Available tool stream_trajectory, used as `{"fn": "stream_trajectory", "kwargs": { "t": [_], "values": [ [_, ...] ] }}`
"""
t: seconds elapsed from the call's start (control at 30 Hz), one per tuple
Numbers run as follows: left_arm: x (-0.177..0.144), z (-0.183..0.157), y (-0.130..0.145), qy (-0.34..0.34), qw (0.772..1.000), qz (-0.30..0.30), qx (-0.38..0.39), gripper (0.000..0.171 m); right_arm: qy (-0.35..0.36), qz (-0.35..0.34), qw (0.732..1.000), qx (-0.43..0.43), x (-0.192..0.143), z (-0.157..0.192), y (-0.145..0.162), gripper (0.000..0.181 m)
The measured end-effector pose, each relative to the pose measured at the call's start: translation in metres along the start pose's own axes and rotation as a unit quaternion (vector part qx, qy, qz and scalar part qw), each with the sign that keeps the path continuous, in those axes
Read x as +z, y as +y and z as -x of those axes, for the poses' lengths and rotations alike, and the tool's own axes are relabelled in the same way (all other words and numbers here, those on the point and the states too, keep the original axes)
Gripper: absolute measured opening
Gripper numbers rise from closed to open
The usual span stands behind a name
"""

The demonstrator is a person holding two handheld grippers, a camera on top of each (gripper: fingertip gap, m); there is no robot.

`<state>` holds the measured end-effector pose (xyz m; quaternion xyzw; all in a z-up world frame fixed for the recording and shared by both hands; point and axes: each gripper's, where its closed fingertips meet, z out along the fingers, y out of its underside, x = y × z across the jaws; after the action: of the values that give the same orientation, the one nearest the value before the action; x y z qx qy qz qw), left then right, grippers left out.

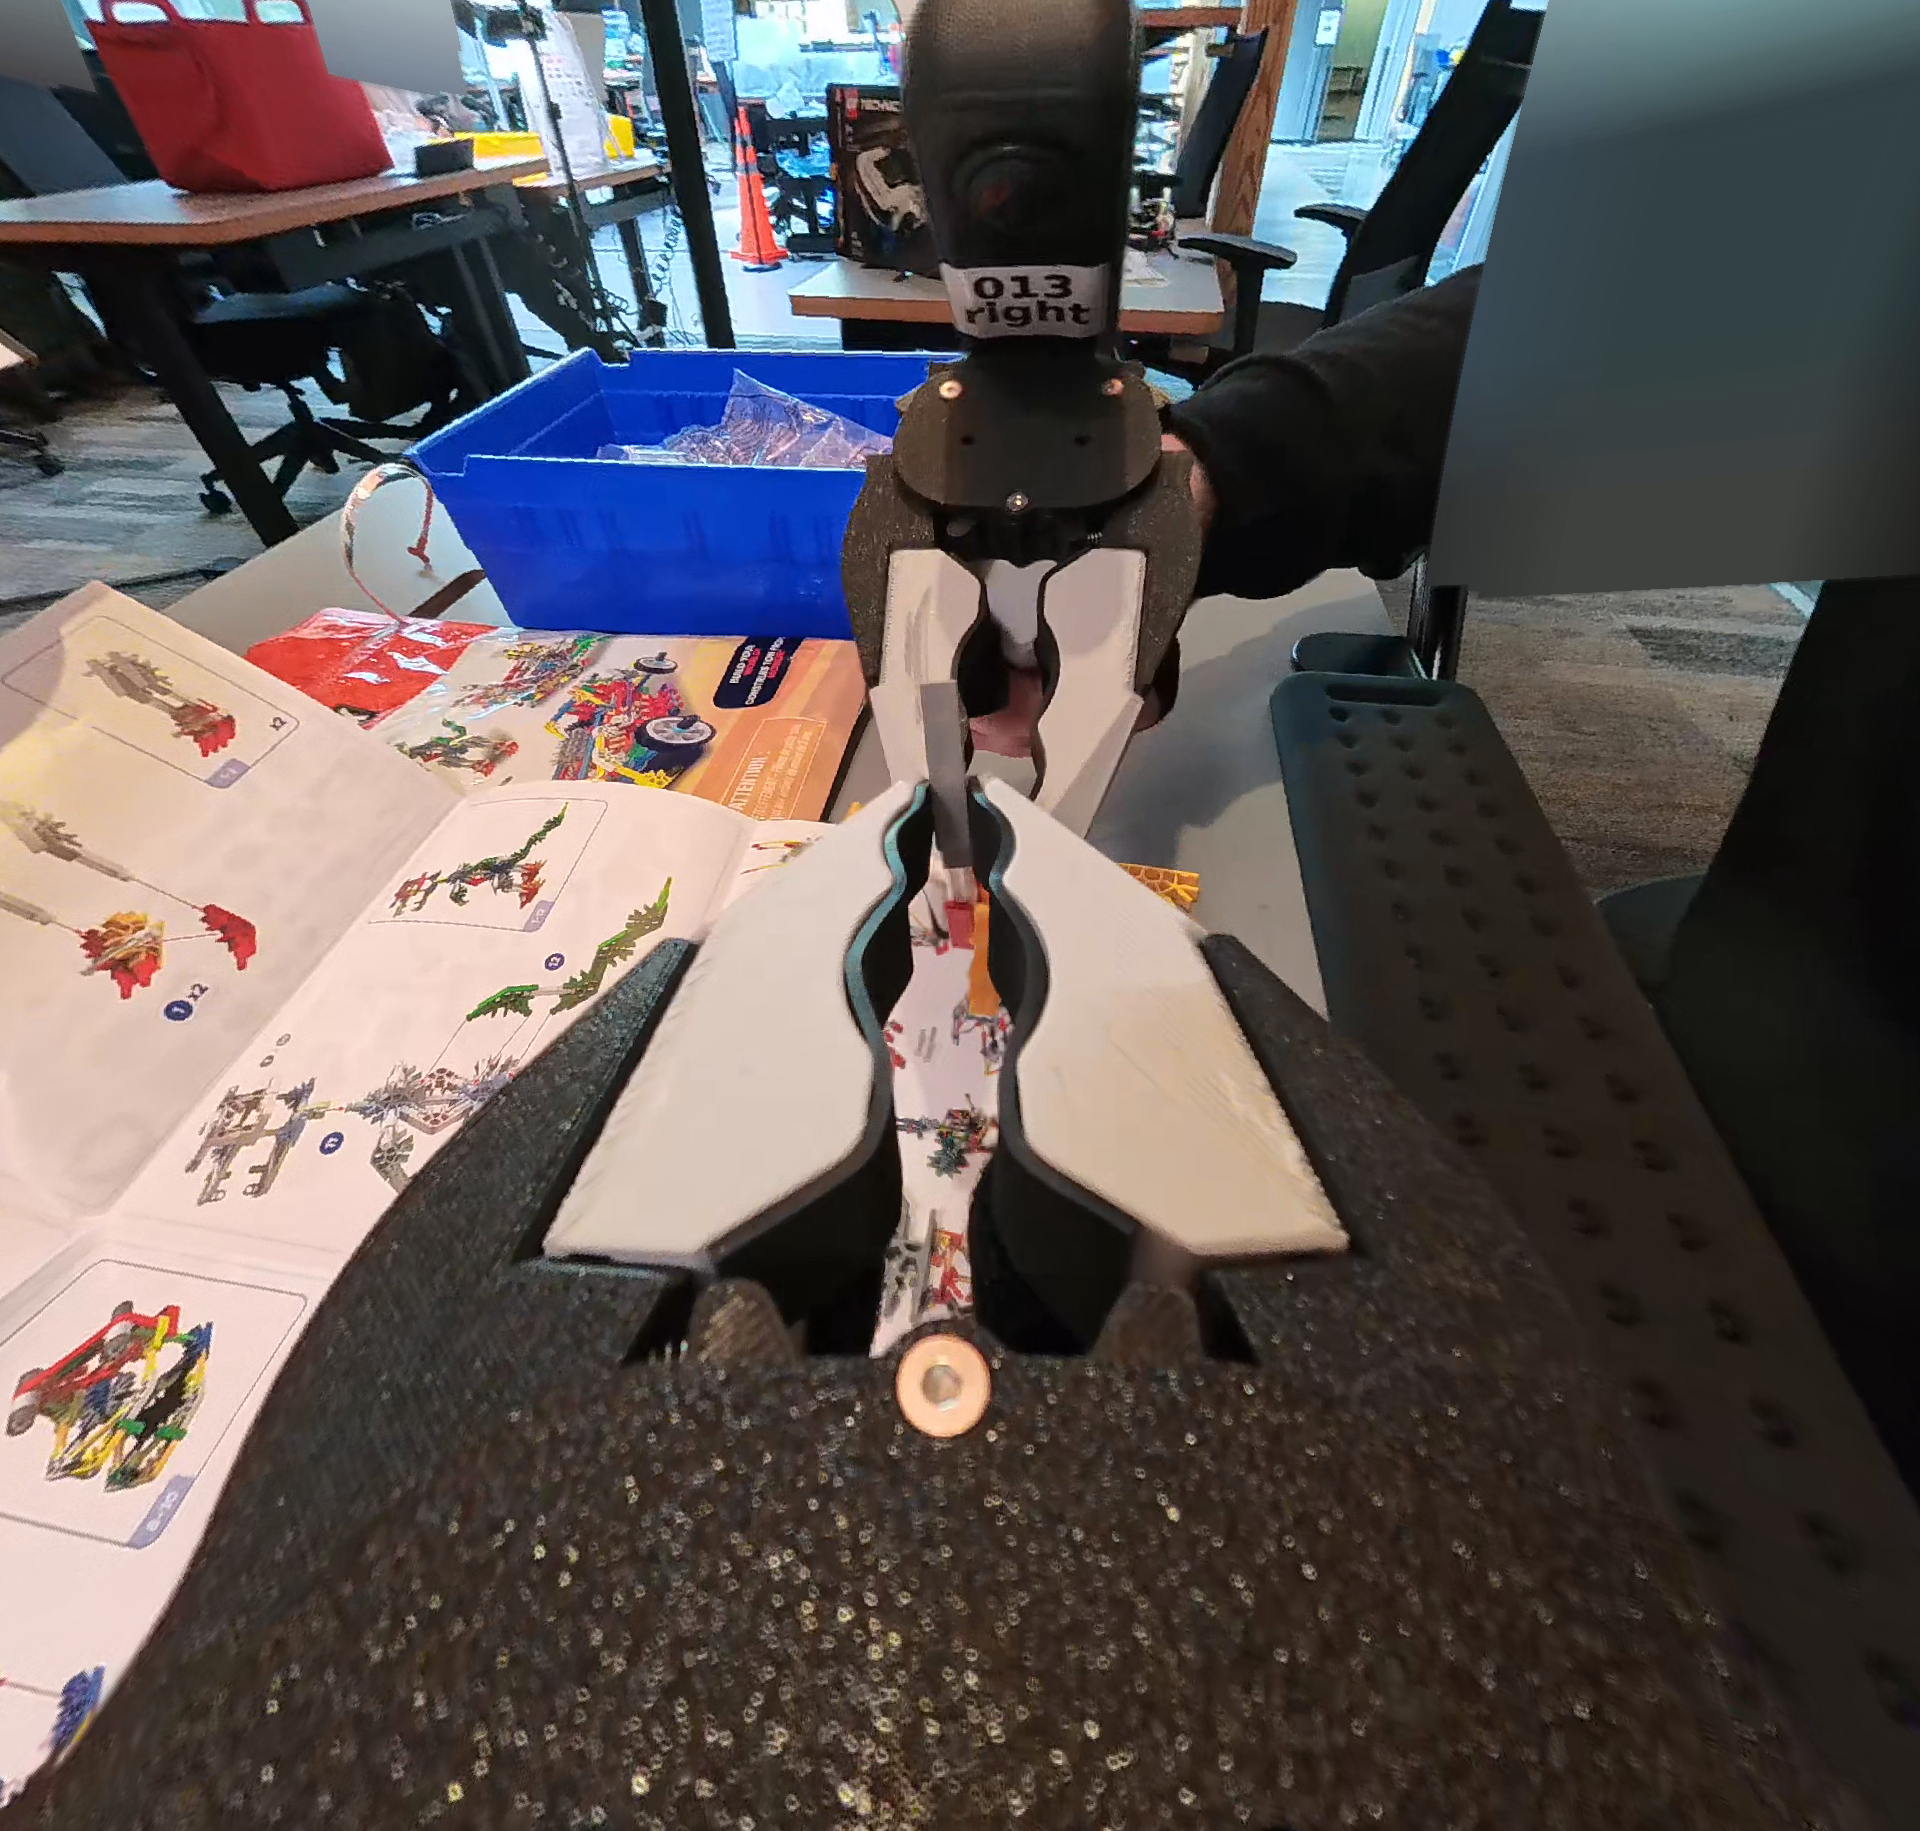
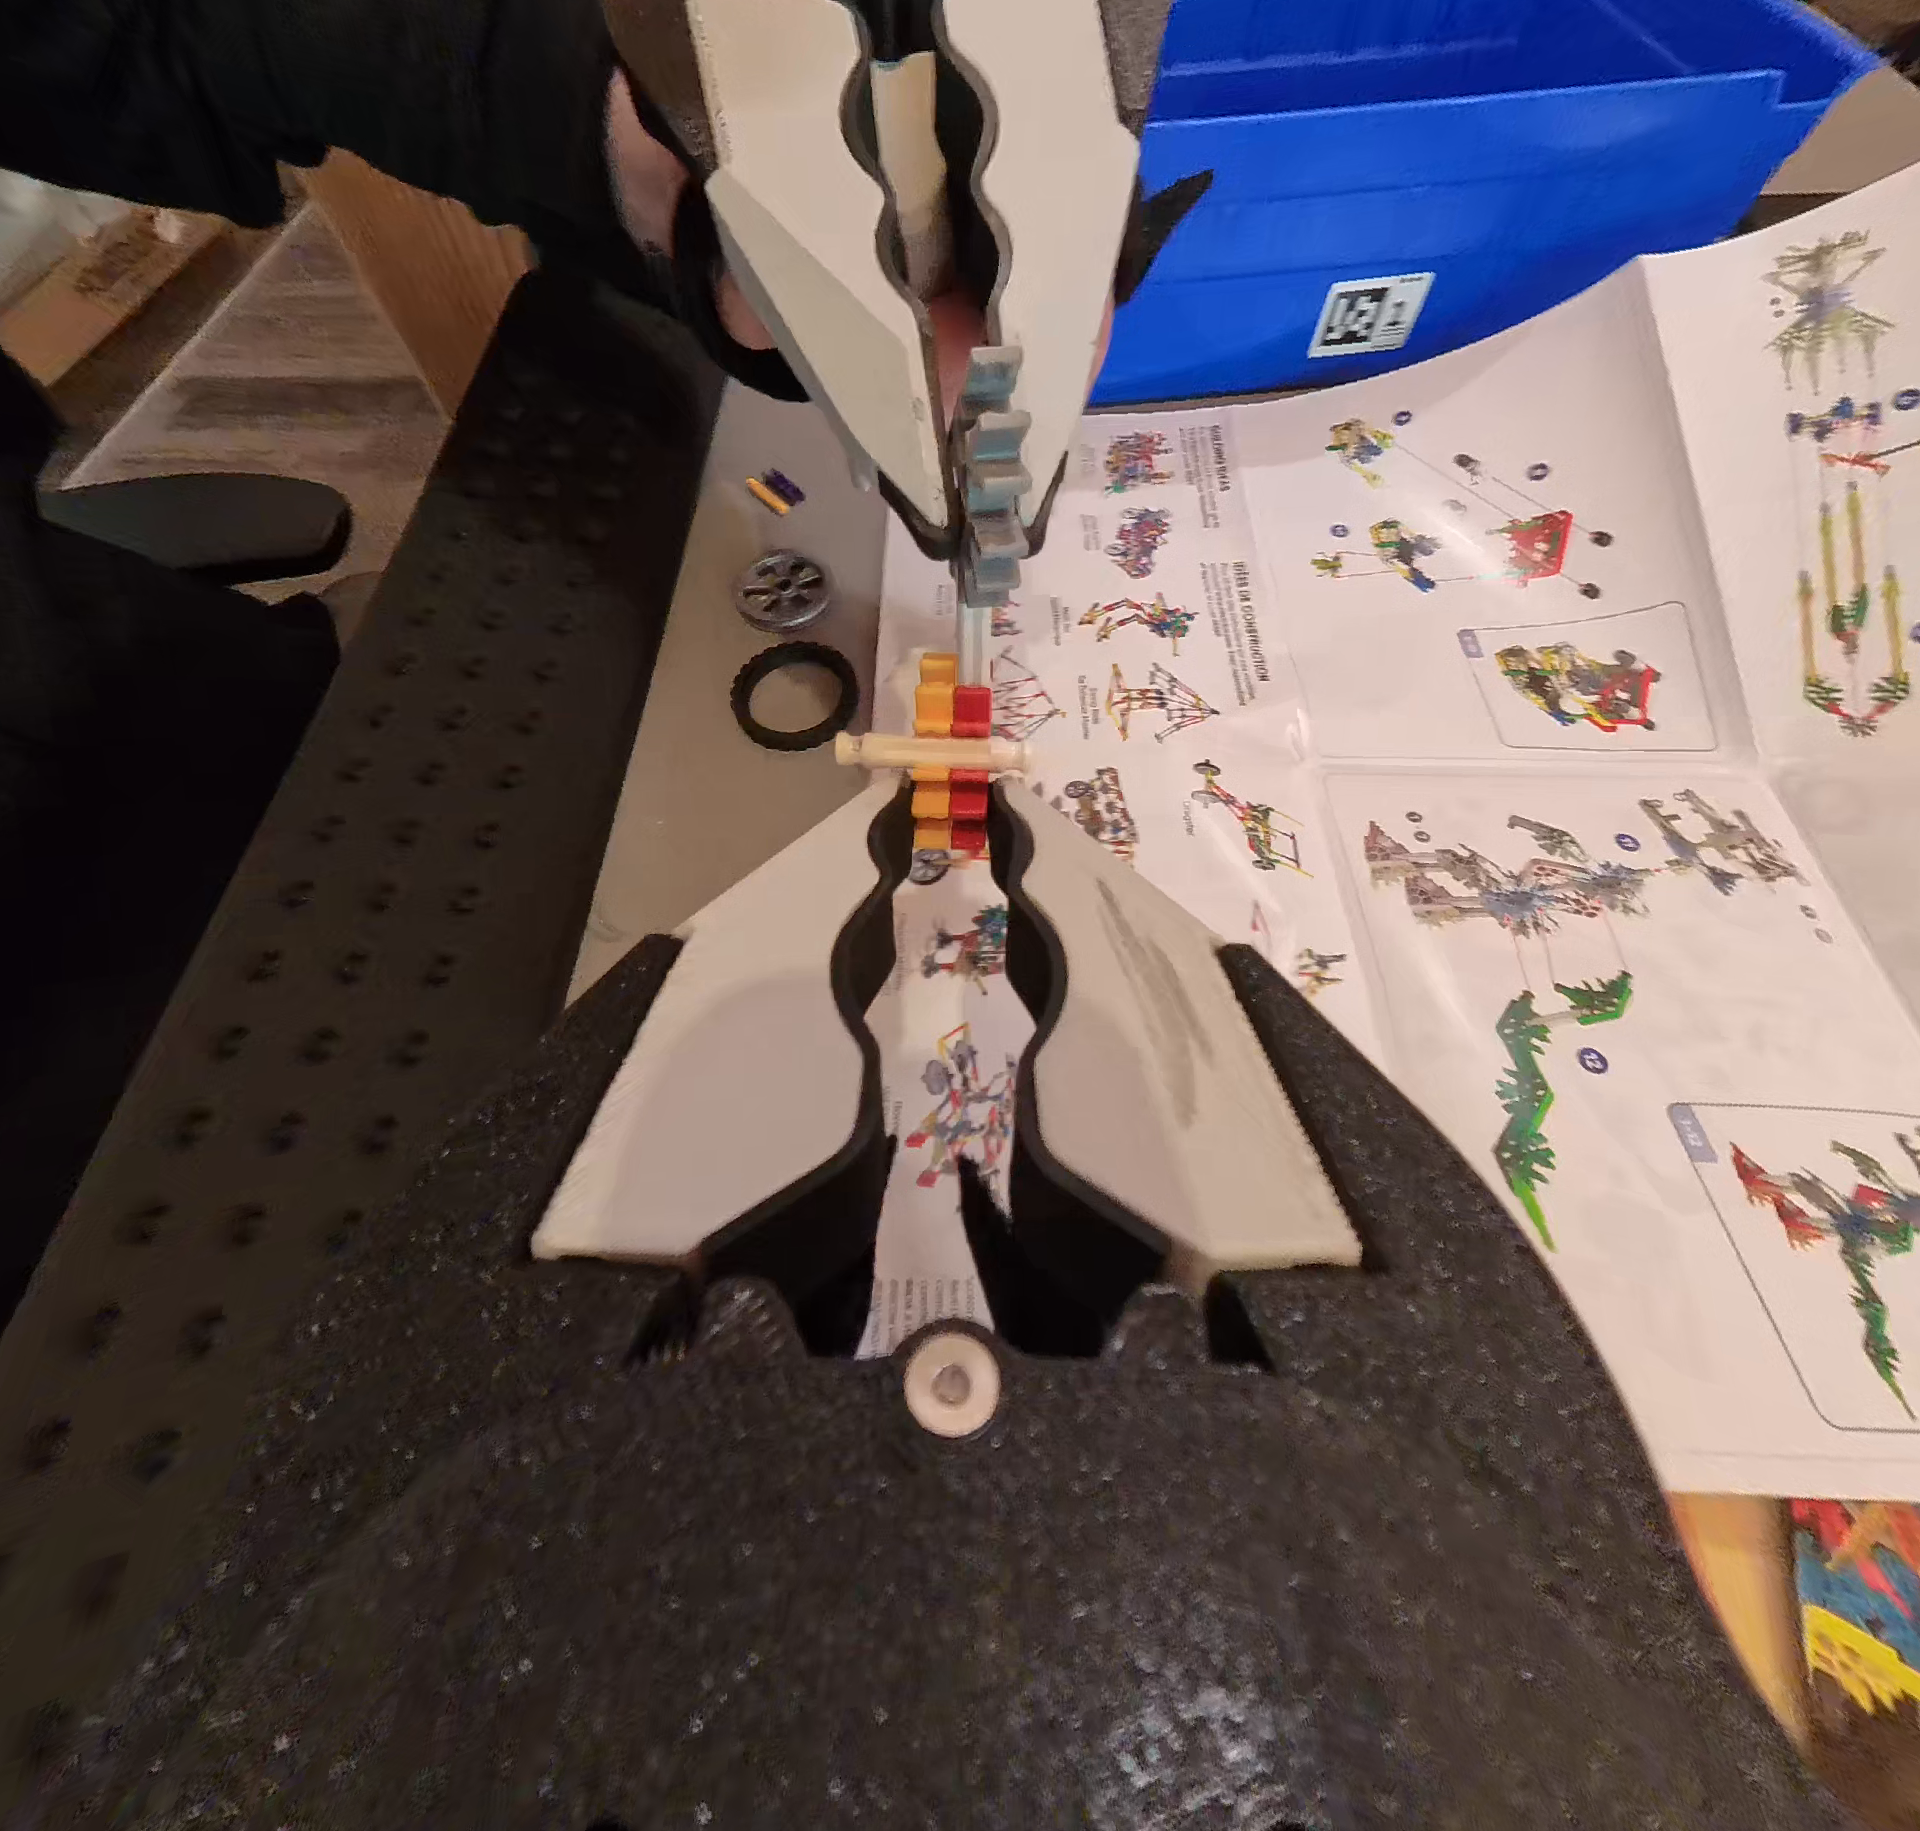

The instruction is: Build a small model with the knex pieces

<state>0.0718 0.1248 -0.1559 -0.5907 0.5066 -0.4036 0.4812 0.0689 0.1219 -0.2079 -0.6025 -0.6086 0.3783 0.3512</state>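
Slip risk: left hand-held gripper (image 2: 977, 524) pinches grey connector (image 2: 995, 462); right hand-held gripper (image 2: 951, 825) clamps red-orange connectors (image 2: 948, 753). Thin rod (image 2: 968, 638) between may pop out if either twists.

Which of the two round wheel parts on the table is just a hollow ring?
The black tyre, nearer the right gripper. You see table through its middle; the grey wheel hub beyond it has spokes.

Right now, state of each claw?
Left claw: shut on the grey connector.
Right claw: shut on the red and orange connectors, joined to the grey one by a thin rod.
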Motion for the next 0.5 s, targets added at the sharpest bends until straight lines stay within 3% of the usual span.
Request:
{"fn": "stream_trajectory", "kwargs": {
  "t": [0.2, 0.4, 0.5],
  "values": [
    [0.004, -0.023, 0.01, 0.064, 0.997, 0.034, 0.003, 0.005, -0.087, 0.025, 0.996, 0.004, -0.004, 0.023, 0.012, 0.012],
    [0.004, -0.018, 0.01, 0.038, 0.998, 0.041, 0.021, 0.017, -0.076, 0.038, 0.996, -0.001, -0.004, 0.018, 0.017, 0.012],
    [0.004, -0.015, 0.012, 0.028, 0.998, 0.049, 0.029, 0.009, -0.072, 0.039, 0.997, -0.002, -0.003, 0.017, 0.017, 0.012]
  ]
}}
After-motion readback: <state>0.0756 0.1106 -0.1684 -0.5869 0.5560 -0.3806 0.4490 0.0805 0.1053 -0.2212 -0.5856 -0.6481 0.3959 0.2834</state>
